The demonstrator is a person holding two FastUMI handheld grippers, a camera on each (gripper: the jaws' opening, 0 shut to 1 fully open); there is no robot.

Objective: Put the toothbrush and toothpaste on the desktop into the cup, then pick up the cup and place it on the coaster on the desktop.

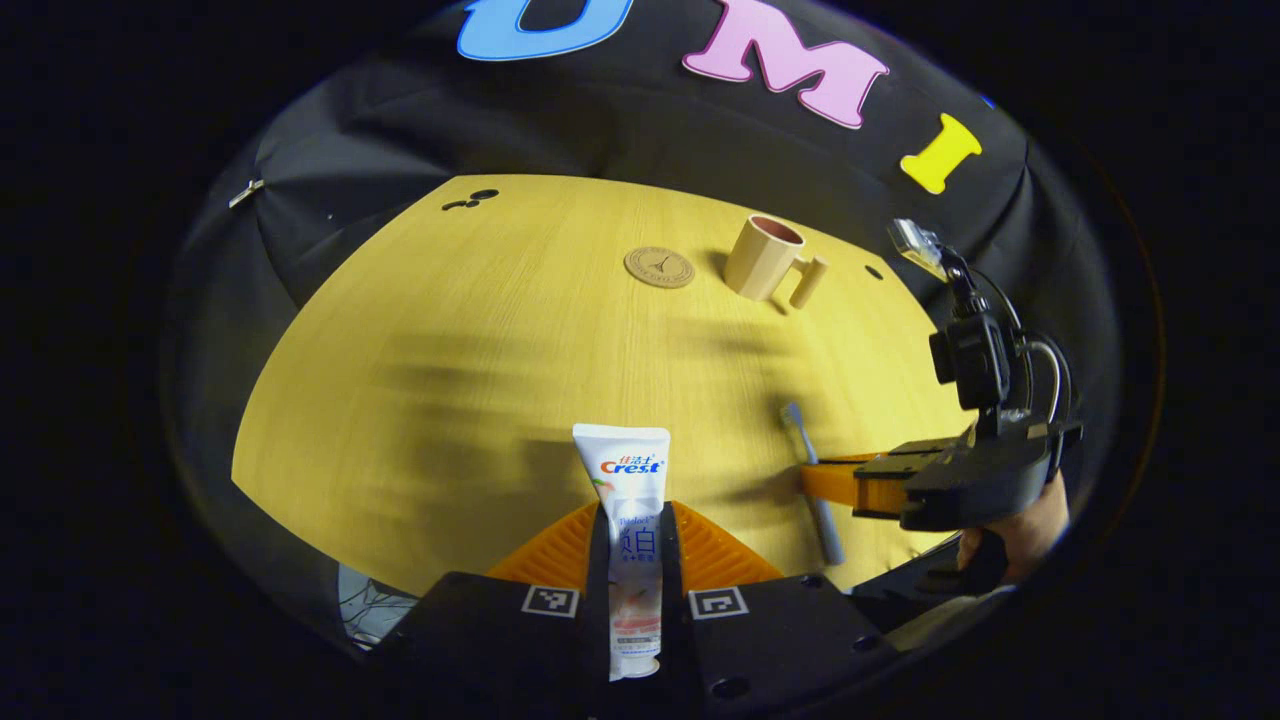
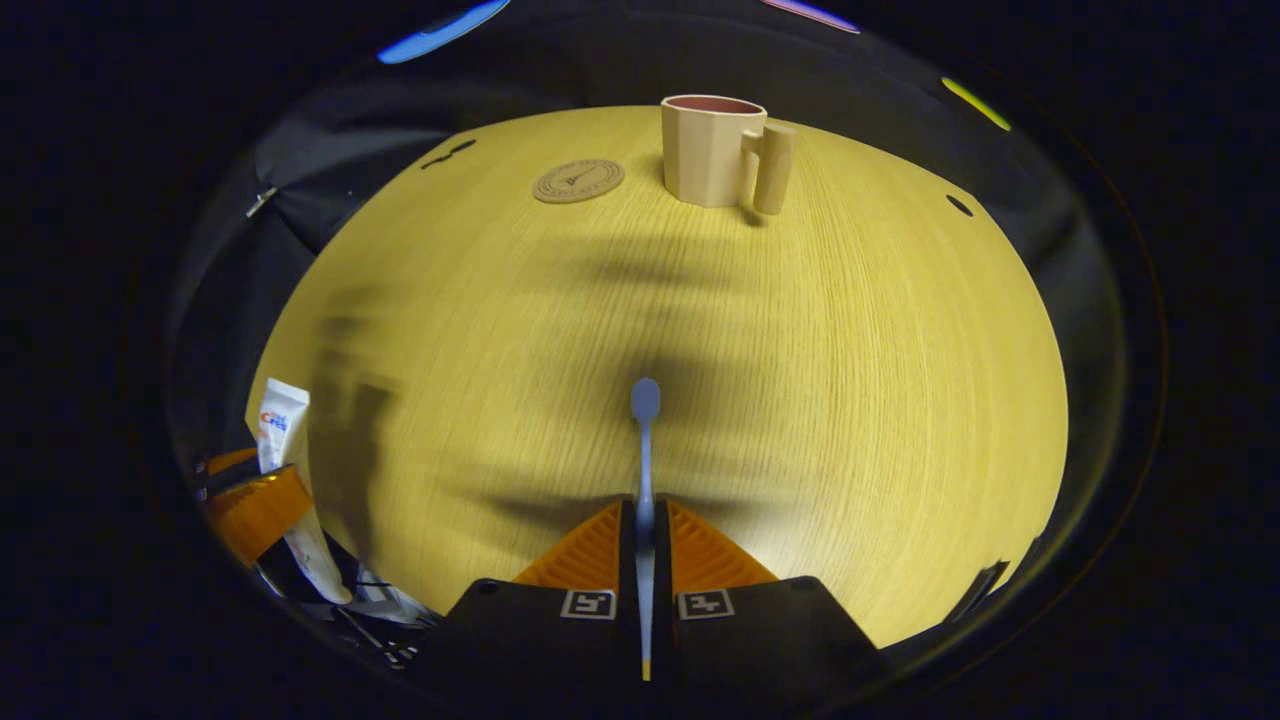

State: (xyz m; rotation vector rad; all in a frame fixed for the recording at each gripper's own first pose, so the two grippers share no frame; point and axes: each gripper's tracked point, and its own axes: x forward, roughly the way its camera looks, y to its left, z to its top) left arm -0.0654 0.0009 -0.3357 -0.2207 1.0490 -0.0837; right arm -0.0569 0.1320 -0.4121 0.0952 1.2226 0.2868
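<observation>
A: Pinching the toothpaste [image 1: 634, 540] between both fingers, the left gripper [image 1: 634, 525] has the tube upright in its own view, flat crimped end toward the far wall, cap end down between the finger bases. Confirm?

B: Confirmed. Both fingers press the tube's sides. In the right gripper view the same tube [image 2: 285, 470] shows at the far left edge with the left gripper [image 2: 250, 505] around it, though distortion there is heavy and I can't make out the contact.

A: Right gripper?

B: The right gripper [image 2: 645, 530] is closed on the toothbrush [image 2: 645, 480]. The handle runs straight up between the two fingers, head pointing away toward the cup. From the left gripper view, the right gripper [image 1: 860, 485] comes in from the right with a hand [image 1: 1020, 530] behind it, and the toothbrush [image 1: 815, 480] lies along the desktop [image 1: 480, 330] at its fingertips. Whether the brush is lifted or still touching the wood, I can't say.

A: Outward from there?

B: The cup [image 2: 712, 150] stands upright at the far side of the desktop [image 2: 850, 380], handle to the right in the right gripper view. The coaster [image 2: 578, 181] lies flat just beside it on the left, not touching. The left gripper view agrees: cup [image 1: 765, 258], coaster [image 1: 659, 267], a small gap between them.
</observation>
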